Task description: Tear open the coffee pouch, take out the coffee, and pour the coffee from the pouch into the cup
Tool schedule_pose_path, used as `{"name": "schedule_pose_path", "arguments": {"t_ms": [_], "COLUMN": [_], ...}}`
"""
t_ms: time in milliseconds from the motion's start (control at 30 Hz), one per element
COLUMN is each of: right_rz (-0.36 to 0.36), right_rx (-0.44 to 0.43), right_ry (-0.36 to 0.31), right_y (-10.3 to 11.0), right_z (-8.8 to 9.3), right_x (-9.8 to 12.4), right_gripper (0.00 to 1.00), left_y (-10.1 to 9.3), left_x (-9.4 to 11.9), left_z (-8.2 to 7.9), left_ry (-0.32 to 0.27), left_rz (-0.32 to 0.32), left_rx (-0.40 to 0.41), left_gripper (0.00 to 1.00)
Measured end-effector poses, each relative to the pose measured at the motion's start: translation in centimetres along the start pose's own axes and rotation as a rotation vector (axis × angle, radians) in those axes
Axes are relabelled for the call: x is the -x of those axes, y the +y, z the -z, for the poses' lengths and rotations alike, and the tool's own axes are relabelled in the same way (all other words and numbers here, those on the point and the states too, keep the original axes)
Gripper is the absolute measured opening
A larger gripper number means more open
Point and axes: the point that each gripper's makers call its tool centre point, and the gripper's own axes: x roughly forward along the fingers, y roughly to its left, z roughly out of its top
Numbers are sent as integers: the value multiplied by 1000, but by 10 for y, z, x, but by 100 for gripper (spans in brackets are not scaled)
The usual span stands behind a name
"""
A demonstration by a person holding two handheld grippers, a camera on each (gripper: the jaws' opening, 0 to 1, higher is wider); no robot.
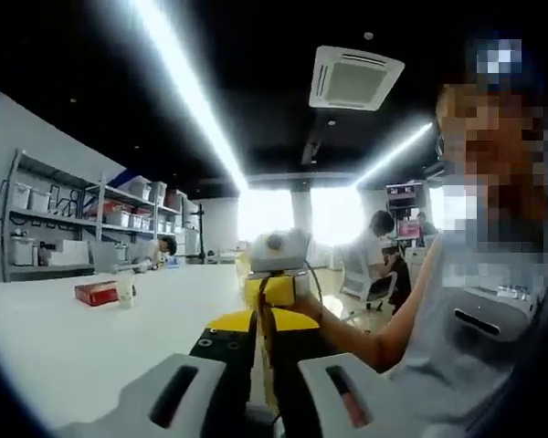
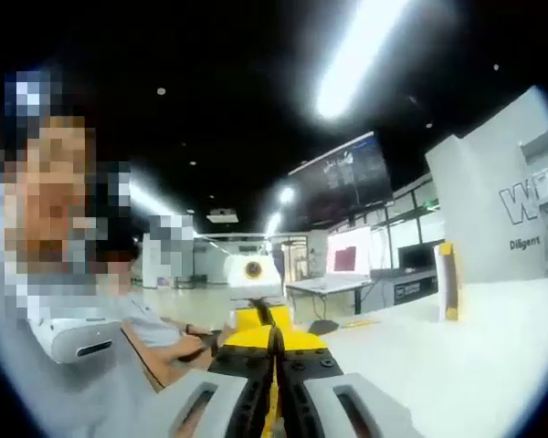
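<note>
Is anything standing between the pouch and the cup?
Nothing visible does. The pouch, pinched by the left hand-held gripper and right hand-held gripper, has only bare table between it and the cup; the red box sits on the cup's far side.

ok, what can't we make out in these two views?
- Left gripper, left gripper view: the jaws sit close together around a thin yellow sliver seen edge-on. Cannot tell if it is the pouch, or whether it is gripped or torn.
- Right gripper, right gripper view: same, the jaws hide whatever is between them.
- Cup beside the red box, left gripper view: too small and far away to see its contents or the box label.
</note>
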Motion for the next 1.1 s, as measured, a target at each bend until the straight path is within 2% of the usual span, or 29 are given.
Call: {"name": "schedule_pose_path", "arguments": {"t_ms": [133,233,367,500,633,933,1033,1100], "right_rz": [-14,-23,-39,-44,-46,-63,-72,-73], "right_rx": [-1,-5,-12,-20,-27,-15,-32,-60], "right_ry": [-17,-20,11,35,58,118,124,107], "right_y": [14,22,30,36,35,41,43,41], "right_z": [1,4,12,19,24,30,32,29], "right_x": [-3,-7,-13,-17,-18,-18,-17,-15], "right_gripper": [2,2,2,2,2,2,2,2], "left_y": [-12,-13,-17,-22,-26,-32,-35,-35], "left_x": [1,5,11,15,17,16,16,15], "left_z": [6,7,8,11,16,22,24,22], "left_ry": [19,20,7,31,80,114,142,143], "left_rz": [5,4,25,32,26,45,43,17], "left_rx": [-20,-23,-15,-27,-116,-111,-233,-303], "left_gripper": [11,10,10,8,5,4,3,2]}}
